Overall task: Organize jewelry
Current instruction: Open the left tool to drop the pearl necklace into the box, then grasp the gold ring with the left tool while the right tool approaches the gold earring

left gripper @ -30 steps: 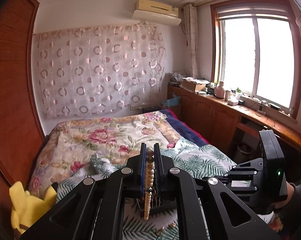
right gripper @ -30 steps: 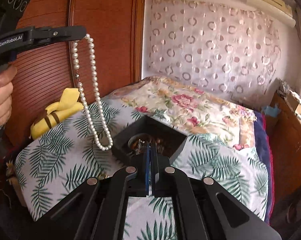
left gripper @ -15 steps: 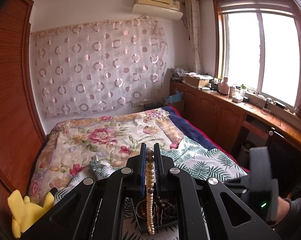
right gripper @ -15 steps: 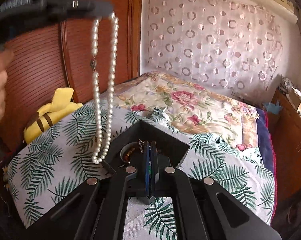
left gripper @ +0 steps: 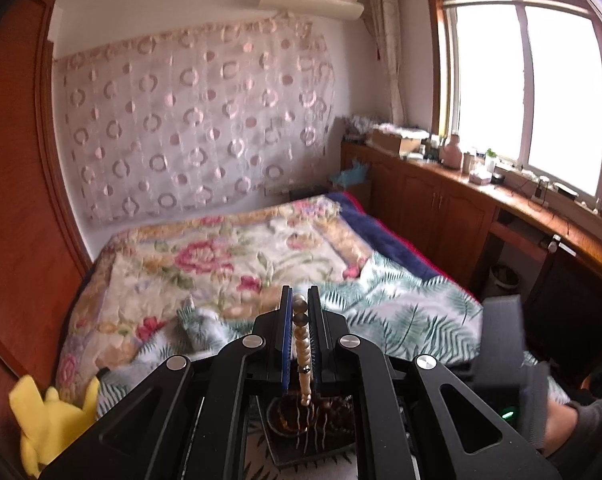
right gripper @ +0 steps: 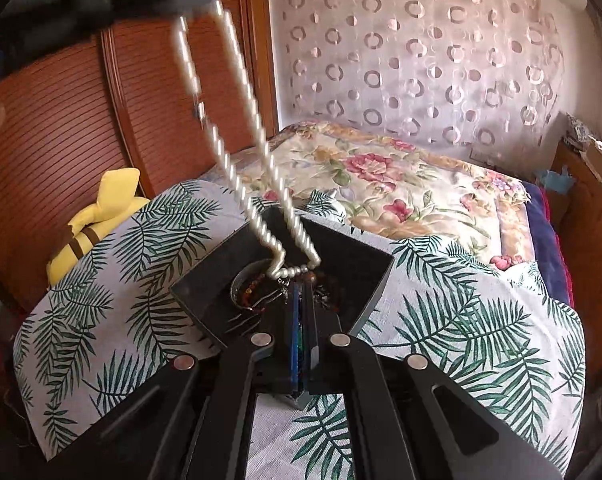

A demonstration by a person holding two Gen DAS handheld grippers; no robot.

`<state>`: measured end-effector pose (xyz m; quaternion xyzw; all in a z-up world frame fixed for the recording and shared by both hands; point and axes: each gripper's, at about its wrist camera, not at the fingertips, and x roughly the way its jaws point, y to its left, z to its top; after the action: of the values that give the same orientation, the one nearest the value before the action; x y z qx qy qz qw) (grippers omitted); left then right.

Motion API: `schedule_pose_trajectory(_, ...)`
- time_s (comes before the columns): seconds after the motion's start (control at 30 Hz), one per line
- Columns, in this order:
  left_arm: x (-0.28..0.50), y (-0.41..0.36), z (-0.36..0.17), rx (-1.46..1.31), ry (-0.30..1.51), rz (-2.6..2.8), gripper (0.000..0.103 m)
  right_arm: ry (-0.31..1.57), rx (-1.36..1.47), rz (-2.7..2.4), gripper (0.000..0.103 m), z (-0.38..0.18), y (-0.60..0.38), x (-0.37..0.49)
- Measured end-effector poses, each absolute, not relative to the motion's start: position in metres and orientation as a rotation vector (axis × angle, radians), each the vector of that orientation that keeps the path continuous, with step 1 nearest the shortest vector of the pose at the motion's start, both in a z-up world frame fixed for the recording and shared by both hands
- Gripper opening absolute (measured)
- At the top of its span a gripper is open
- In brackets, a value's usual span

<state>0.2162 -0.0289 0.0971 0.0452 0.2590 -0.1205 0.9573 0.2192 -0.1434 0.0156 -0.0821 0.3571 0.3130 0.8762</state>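
While above tray (right gripper: pixel 341 256), left tool (left gripper: pixel 299 312) clamped.

Your left tool (left gripper: pixel 299 312) is raised high, pinched shut on the necklace (right gripper: pixel 245 128). Your right tool (right gripper: pixel 302 300) sits low, pads pressed together on the box wall (right gripper: pixel 301 398).
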Motion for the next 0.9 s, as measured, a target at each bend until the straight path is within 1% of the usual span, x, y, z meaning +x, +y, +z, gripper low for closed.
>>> schedule_pose_trajectory(0.17,0.226,-0.022,0.056,0.093,0.606,-0.239,0.007,0.747,-0.17,0.654,0.003,0.011,-0.143,0.217)
schedule_pose_trajectory(0.3,0.224,-0.018,0.033,0.089,0.635,-0.245,0.008,0.738,-0.17,0.651,0.005,0.009,-0.146,0.213)
schedule_pose_trajectory(0.33,0.223,-0.017,0.029,0.087,0.64,-0.245,0.012,0.738,-0.163,0.652,0.011,0.009,-0.147,0.212)
schedule_pose_trajectory(0.37,0.222,-0.014,0.027,0.085,0.645,-0.244,0.021,0.737,-0.162,0.652,0.015,0.009,-0.149,0.212)
schedule_pose_trajectory(0.4,0.22,-0.014,0.023,0.085,0.646,-0.242,0.027,0.734,-0.162,0.651,0.015,0.01,-0.15,0.211)
schedule_pose_trajectory(0.43,0.217,-0.013,0.02,0.085,0.644,-0.239,0.036,0.729,-0.161,0.65,0.015,0.011,-0.152,0.209)
schedule_pose_trajectory(0.5,0.211,-0.011,0.015,0.085,0.64,-0.236,0.042,0.723,-0.149,0.659,0.015,0.013,-0.156,0.201)
schedule_pose_trajectory(0.57,0.205,-0.007,0.009,0.079,0.641,-0.237,0.058,0.716,-0.146,0.665,0.015,0.015,-0.159,0.193)
schedule_pose_trajectory(0.67,0.194,-0.001,-0.001,0.076,0.642,-0.232,0.073,0.72,-0.14,0.693,0.016,0.015,-0.16,0.179)
schedule_pose_trajectory(0.7,0.19,0.002,-0.005,0.075,0.645,-0.23,0.076,0.72,-0.141,0.698,0.016,0.015,-0.159,0.176)
schedule_pose_trajectory(0.73,0.186,0.004,-0.009,0.075,0.645,-0.226,0.085,0.723,-0.139,0.708,0.021,0.013,-0.159,0.171)
schedule_pose_trajectory(0.77,0.182,0.007,-0.014,0.075,0.643,-0.219,0.09,0.728,-0.136,0.714,0.029,0.011,-0.158,0.169)
schedule_pose_trajectory(0.83,0.175,0.011,-0.022,0.072,0.648,-0.218,0.093,0.747,-0.133,0.725,0.035,0.004,-0.156,0.163)
schedule_pose_trajectory(0.9,0.17,0.016,-0.029,0.074,0.659,-0.213,0.094,0.761,-0.143,0.728,0.035,-0.003,-0.153,0.16)
